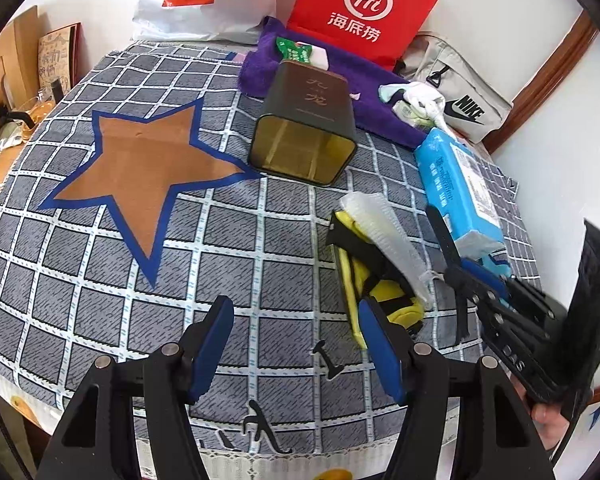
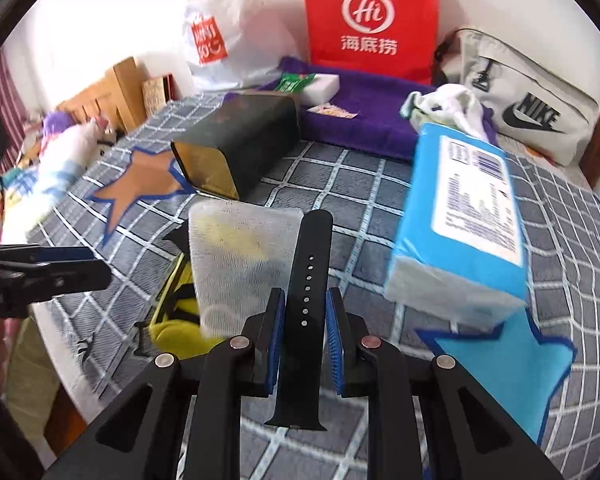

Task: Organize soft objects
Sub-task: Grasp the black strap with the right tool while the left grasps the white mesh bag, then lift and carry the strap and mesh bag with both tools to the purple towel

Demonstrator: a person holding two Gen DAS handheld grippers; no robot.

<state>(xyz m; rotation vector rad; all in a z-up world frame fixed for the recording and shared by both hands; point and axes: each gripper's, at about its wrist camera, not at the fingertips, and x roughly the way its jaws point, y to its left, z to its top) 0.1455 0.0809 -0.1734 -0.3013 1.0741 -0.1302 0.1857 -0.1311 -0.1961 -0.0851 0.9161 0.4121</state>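
Black perforated watch strap (image 2: 306,300) clamped upright between right fingers (image 2: 305,300); left fingers (image 1: 296,320) spread, empty.

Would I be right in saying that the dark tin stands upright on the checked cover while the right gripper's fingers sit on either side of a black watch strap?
Not quite: the dark tin lies on its side, its open gold-lined mouth facing the camera, as the left wrist view shows. The rest holds: the black watch strap runs between the right gripper's fingers above the checked cover.
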